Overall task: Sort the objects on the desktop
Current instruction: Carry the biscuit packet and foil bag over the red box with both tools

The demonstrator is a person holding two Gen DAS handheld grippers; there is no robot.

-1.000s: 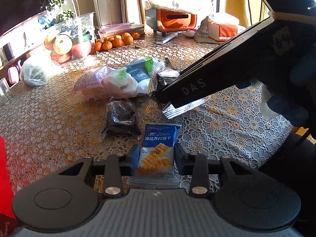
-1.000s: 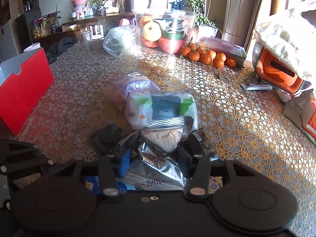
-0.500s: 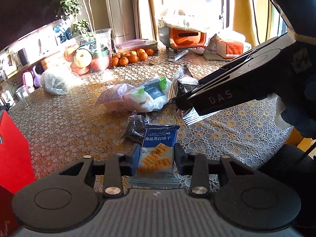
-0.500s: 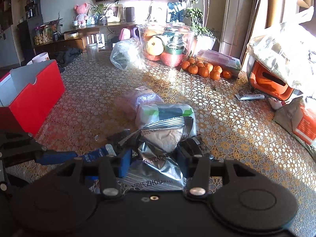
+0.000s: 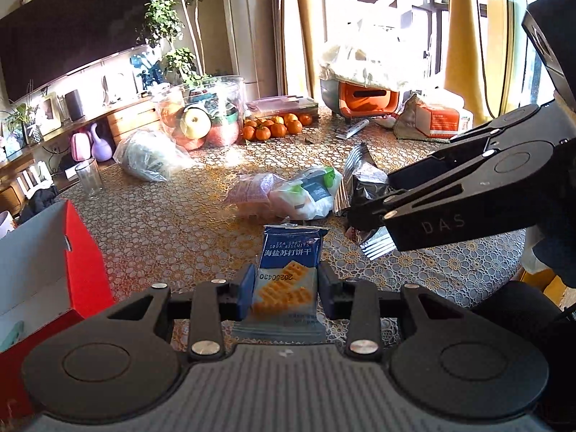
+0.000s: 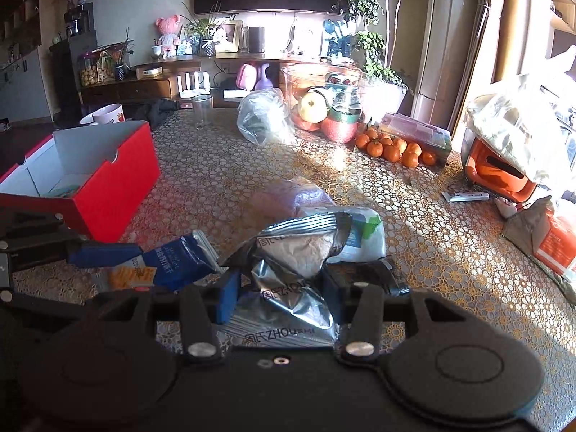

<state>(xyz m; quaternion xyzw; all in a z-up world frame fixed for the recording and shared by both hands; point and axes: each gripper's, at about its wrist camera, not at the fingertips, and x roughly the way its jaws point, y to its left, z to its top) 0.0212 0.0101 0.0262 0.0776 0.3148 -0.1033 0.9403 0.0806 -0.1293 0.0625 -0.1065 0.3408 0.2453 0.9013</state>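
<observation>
The left hand-held gripper (image 5: 284, 288) is clamped on a blue soda-biscuit packet (image 5: 288, 273), its two blue pads pressing the packet's sides; the packet stands upright between them, lifted clear of the tabletop (image 5: 172, 223). The right hand-held gripper (image 6: 279, 289) grips a crumpled silver foil snack bag (image 6: 291, 270) the same way, the bag's sealed top edge flaring out above the pads. In the left wrist view the right hand-held gripper (image 5: 363, 216) reaches in from the right with the foil bag (image 5: 360, 187) hanging at its tip, above the lace-patterned cloth.

On the tabletop beyond lie a white pouch with green caps (image 5: 309, 194) and, touching it, a pale pink bag (image 5: 252, 190). A small dark wrapper (image 6: 390, 273) lies just beside the right hand-held gripper's right finger, though what it contains is hard to make out. An open red box (image 6: 118, 180) with a white interior sits at the left side, well apart from the pouches. Farther back stand a clear bowl of fruit (image 5: 201, 118), a row of tangerines (image 5: 273, 127), a drinking glass (image 5: 88, 178) and a clear plastic bag (image 5: 151, 154).
</observation>
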